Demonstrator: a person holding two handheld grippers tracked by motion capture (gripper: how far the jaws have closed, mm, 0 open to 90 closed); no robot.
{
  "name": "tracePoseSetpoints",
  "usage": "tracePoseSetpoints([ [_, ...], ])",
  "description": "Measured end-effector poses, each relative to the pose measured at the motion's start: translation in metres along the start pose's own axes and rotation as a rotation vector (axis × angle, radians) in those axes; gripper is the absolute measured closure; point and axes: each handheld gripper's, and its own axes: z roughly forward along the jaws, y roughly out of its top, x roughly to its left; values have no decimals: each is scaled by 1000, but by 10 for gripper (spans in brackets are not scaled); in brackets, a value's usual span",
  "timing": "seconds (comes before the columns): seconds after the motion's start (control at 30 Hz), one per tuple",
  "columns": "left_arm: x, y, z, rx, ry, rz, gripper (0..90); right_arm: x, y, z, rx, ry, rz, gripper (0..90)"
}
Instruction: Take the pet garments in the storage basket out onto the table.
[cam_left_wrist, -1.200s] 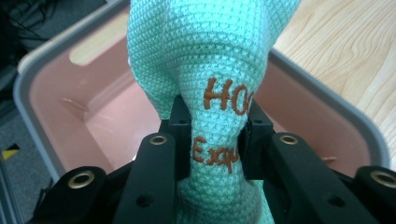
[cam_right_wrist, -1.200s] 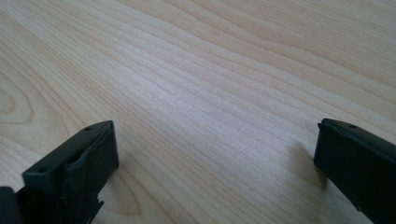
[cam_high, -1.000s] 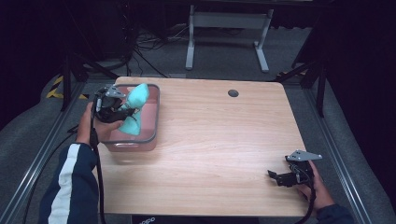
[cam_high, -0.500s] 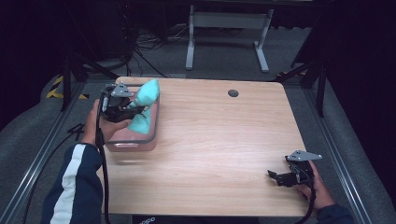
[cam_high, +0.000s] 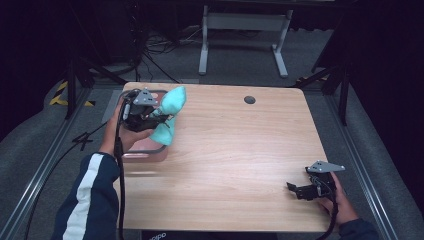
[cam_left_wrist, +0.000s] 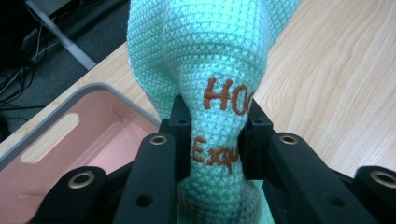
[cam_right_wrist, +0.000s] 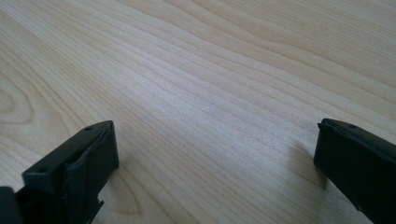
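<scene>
Clearly, the left gripper (cam_left_wrist: 212, 140) is pinching a mint-green waffle-knit cloth (cam_left_wrist: 205, 51) with rust-brown stitched lettering, holding it bunched above the wooden table (cam_high: 240, 150), beside the rounded pink plastic tub (cam_left_wrist: 84, 140) with a grey rim. The right gripper (cam_right_wrist: 215, 158) is resting near the table's front corner, jaws spread wide around nothing.
</scene>
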Motion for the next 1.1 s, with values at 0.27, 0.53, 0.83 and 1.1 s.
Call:
tracePoseSetpoints([
  [0.27, -14, 13, 12, 14, -44, 53, 719, 0, 0, 0, 0, 0, 0, 2],
  [0.53, -30, 25, 29, 30, -83, 94, 719, 0, 0, 0, 0, 0, 0, 2],
  [0.83, -55, 40, 55, 67, -133, 151, 719, 0, 0, 0, 0, 0, 0, 2],
  [1.1, -76, 47, 83, 108, -192, 192, 718, 0, 0, 0, 0, 0, 0, 2],
])
